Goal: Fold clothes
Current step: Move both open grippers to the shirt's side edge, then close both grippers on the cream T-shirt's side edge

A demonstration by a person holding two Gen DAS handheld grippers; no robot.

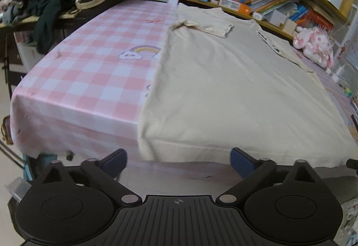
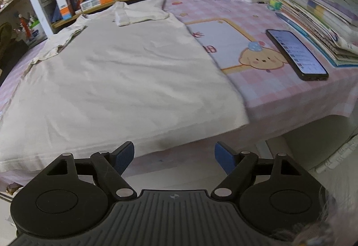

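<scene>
**Loose hem and folded sleeves could spoil the fold**

Your left hand-held gripper [image 1: 178, 162] and right hand-held gripper [image 2: 174, 157] both sit at the bottom of their frames, jaws spread, holding nothing. Just beyond, the cream T-shirt [image 1: 223, 80] lies flat on the desk [image 1: 85, 80], hem draping over the near edge. Pinch only one layer and it may sag unevenly. At the upper middle, both sleeves are turned inward; a hard tug could undo them. The phone [image 2: 295, 53], right of frame, could be swept away.
</scene>
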